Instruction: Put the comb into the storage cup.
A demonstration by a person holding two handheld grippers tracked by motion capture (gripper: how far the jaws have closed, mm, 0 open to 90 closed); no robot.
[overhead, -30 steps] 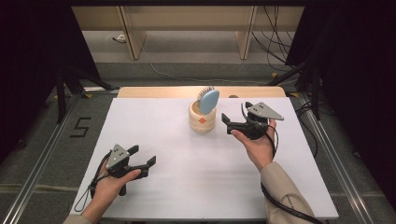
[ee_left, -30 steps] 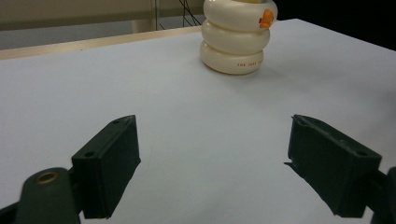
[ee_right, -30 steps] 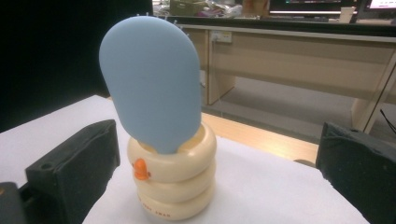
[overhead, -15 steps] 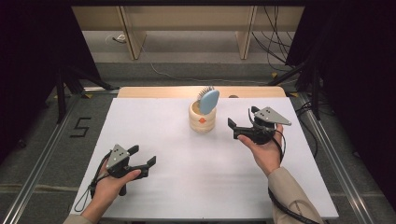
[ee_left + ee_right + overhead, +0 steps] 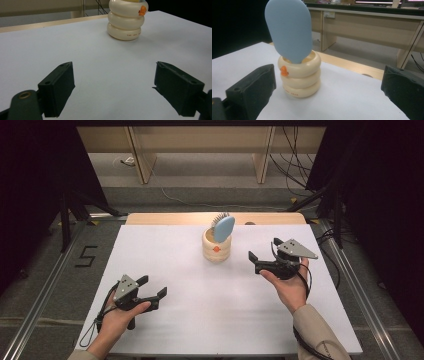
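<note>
A cream holder [image 5: 217, 248] shaped as three stacked glossy rings, with a small orange mark, stands upright at the far middle of the matte white desk [image 5: 200, 320]. A pale blue oval brush [image 5: 222, 228] leans in it. The high view shows its bristles; the right gripper view shows only its smooth back. The left gripper view cuts off the holder's top. The left hand-held gripper [image 5: 153, 290] rests near the front edge, jaws wide apart, empty. The right hand-held gripper [image 5: 260, 261], beside the holder, is likewise spread wide and empty.
</note>
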